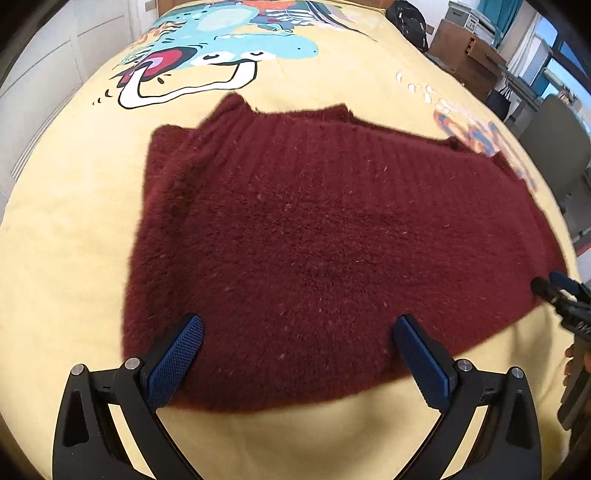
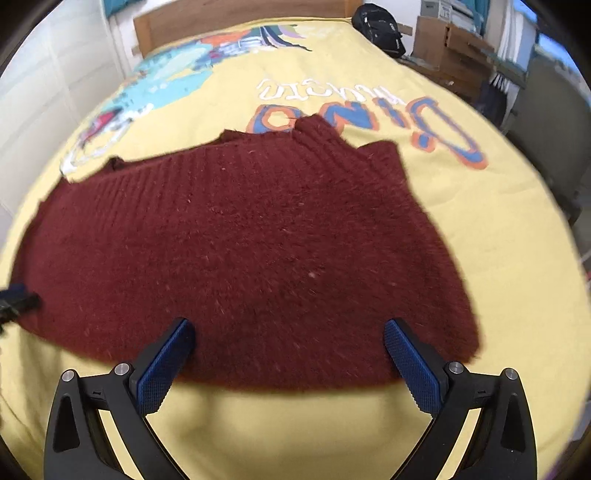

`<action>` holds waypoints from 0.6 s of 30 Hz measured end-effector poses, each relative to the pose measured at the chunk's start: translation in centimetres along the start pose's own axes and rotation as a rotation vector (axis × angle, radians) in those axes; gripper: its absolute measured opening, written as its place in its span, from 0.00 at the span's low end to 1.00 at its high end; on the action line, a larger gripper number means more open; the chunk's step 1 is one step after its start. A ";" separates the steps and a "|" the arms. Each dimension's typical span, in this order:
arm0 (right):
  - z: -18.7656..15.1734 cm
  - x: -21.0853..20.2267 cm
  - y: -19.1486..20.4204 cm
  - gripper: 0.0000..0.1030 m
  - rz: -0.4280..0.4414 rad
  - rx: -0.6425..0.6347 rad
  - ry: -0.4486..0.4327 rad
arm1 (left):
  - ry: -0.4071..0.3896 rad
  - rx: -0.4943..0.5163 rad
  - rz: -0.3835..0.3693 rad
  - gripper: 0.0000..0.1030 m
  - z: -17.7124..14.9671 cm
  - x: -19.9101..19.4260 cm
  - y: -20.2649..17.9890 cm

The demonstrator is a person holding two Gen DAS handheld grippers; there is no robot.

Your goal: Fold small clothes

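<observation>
A dark red fuzzy knit sweater [image 1: 306, 236] lies flat on a yellow bedspread [image 1: 74, 236]; it also shows in the right wrist view [image 2: 251, 251]. My left gripper [image 1: 299, 332] is open, its blue-padded fingers over the sweater's near hem on the left side. My right gripper [image 2: 288, 332] is open over the near hem on the right side. The right gripper's tips [image 1: 550, 284] show at the right edge of the left wrist view. The left gripper's tip [image 2: 18, 295] shows blurred at the left edge of the right wrist view.
The bedspread carries a cartoon dinosaur print [image 1: 221, 55] and "Dino" lettering [image 2: 369, 118]. A wooden headboard [image 2: 221, 22] is at the far end. A black backpack [image 2: 380, 26], cardboard boxes [image 2: 447, 44] and a grey chair [image 1: 557, 147] stand at the right. White cupboards [image 1: 44, 74] are at the left.
</observation>
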State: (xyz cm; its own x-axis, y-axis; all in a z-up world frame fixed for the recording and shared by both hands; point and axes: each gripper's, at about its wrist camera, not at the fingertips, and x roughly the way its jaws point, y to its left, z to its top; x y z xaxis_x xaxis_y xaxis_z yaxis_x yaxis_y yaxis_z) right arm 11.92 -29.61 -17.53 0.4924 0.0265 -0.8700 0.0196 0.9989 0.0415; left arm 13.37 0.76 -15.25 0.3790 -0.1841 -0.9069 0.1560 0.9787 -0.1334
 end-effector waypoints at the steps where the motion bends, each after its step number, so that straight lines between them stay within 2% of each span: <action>1: -0.1 -0.6 0.1 1.00 -0.004 -0.011 -0.004 | -0.008 -0.011 -0.005 0.99 0.1 -0.6 0.4; 6: -1.3 -3.2 -0.1 1.00 -0.002 -0.020 -0.019 | -0.018 -0.120 -0.014 0.99 0.9 -2.6 5.1; 11: -3.0 -3.8 -0.8 1.00 -0.032 -0.023 0.021 | 0.048 -0.245 -0.074 0.99 0.9 -0.7 9.3; 15: -4.4 -3.6 -2.0 1.00 -0.032 0.013 0.055 | 0.114 -0.297 -0.128 0.99 0.6 2.2 10.0; 18: -5.1 -3.5 -2.7 1.00 -0.046 0.025 0.070 | 0.110 -0.280 -0.107 0.99 0.3 3.2 9.3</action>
State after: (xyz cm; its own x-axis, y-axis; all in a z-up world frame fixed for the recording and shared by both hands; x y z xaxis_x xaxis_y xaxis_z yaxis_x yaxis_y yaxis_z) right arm 5.66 -32.25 -17.11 0.4286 -0.0161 -0.9033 0.0629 0.9979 0.0120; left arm 16.33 9.25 -19.28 0.2706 -0.2909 -0.9177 -0.0732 0.9443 -0.3209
